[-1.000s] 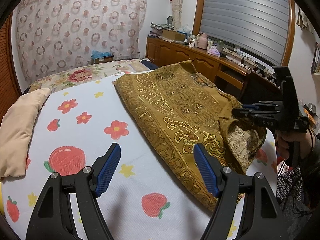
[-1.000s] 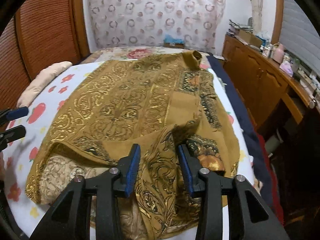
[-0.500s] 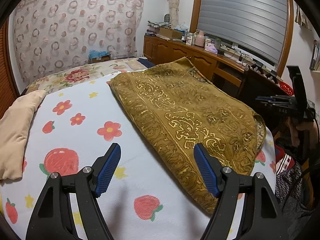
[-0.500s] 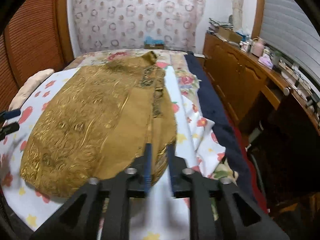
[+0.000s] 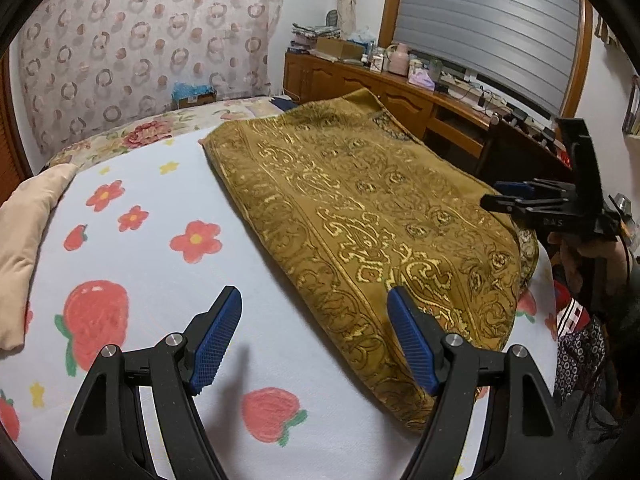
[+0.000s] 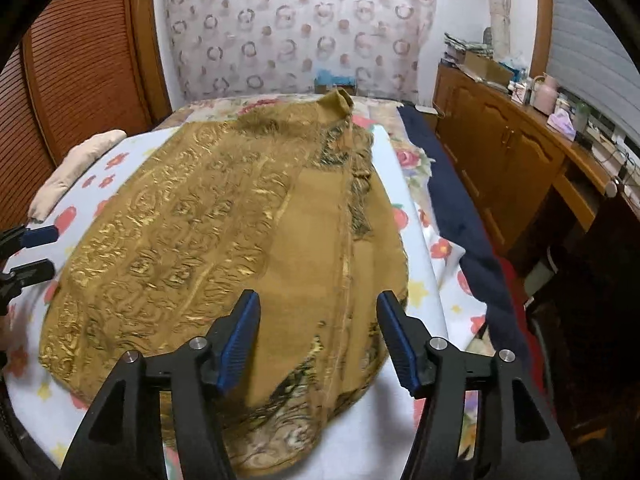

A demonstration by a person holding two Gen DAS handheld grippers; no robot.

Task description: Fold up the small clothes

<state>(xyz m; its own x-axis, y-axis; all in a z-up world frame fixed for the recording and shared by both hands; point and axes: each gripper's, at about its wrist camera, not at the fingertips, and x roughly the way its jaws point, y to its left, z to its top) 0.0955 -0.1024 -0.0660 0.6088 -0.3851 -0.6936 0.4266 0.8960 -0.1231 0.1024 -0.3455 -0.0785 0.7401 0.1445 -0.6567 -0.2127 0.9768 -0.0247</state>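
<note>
1. Presently the garment (image 6: pixel 224 240), a gold-patterned brown piece, lies folded lengthwise on the bed (image 5: pixel 152 264), one side lapped over so the next fold has a narrower panel.
2. Right gripper (image 6: pixel 318 340) hovers over its near hem, jaws spread and empty.
3. Left gripper (image 5: pixel 314 340) waits beside the garment's long edge, jaws wide, holding nothing, probably ready to pinch that edge.

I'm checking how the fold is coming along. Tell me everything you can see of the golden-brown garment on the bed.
The golden-brown garment is mustard cloth with shiny gold scrollwork and darker ornamental bands. It lies folded over on the white fruit-and-flower sheet, a plain panel and lengthwise seam on top, its collar end toward the headboard and paler lining peeking out at the near hem. Both tools, left and right, are open and hold nothing.
</note>
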